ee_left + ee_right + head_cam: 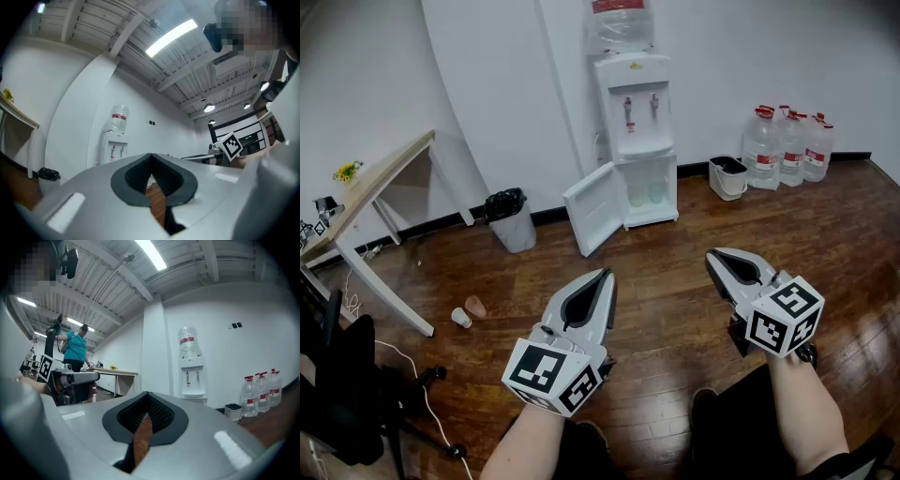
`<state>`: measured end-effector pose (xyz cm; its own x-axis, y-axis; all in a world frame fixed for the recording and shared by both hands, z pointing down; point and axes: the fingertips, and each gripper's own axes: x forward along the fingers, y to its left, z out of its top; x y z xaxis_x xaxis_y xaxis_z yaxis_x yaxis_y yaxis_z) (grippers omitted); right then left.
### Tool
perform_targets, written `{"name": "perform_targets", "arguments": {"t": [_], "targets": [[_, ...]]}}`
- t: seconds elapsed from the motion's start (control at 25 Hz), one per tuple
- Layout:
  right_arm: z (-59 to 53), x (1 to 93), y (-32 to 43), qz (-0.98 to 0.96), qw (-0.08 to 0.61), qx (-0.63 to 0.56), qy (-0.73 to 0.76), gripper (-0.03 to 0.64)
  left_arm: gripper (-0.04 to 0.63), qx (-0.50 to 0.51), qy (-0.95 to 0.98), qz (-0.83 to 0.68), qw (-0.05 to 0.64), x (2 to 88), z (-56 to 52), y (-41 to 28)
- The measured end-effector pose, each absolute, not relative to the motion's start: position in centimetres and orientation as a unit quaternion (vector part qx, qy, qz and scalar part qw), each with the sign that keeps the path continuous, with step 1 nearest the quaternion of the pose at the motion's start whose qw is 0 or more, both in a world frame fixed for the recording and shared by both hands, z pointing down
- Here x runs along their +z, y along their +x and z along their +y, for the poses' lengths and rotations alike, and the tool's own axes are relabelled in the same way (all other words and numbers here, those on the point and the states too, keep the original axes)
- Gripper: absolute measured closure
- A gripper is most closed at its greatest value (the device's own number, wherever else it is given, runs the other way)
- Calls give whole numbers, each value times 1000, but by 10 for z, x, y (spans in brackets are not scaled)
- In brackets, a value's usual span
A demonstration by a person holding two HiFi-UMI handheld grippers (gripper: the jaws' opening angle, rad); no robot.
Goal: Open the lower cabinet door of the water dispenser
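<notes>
A white water dispenser [634, 112] with a bottle on top stands against the far wall; it also shows small in the left gripper view as the dispenser [115, 149] and in the right gripper view as the dispenser [192, 379]. Its lower cabinet door [594, 208] hangs swung open to the left, showing the white compartment [648, 192] inside. My left gripper [607, 278] and right gripper [712, 257] are held well short of it over the wood floor, both shut with nothing between the jaws.
A black-lined bin [509, 218] stands left of the dispenser, a white bucket [727, 176] and several water jugs [787, 145] to its right. A wooden table [366, 192] is at the left, two cups [469, 311] on the floor, cables and a stand [403, 394] at lower left.
</notes>
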<state>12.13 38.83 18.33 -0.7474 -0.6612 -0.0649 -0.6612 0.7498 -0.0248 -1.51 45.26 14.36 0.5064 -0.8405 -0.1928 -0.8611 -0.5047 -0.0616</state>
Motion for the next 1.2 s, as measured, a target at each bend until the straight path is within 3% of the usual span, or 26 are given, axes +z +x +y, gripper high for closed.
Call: {"name": "perform_targets", "arguments": {"t": [0.48,0.72,0.92,1.08,1.2], "targets": [[384,182,146,931,39,-10,-363,614,595,-6,-861,503,72,148,445,-10],[387,181,144,935,35,-2,-353,614,595,12,-872,487,50,133,452,10],[389,188,130,931,15,-6,-364,615,595,41,-848,527,35,144,435,-17],[411,175,130,928,-17,22,-370,615,595,44,-859,504,79,132,433,-12],[410,163,142,921,26,21,-388,615,595,68,-878,467,83,121,432,-6]]}}
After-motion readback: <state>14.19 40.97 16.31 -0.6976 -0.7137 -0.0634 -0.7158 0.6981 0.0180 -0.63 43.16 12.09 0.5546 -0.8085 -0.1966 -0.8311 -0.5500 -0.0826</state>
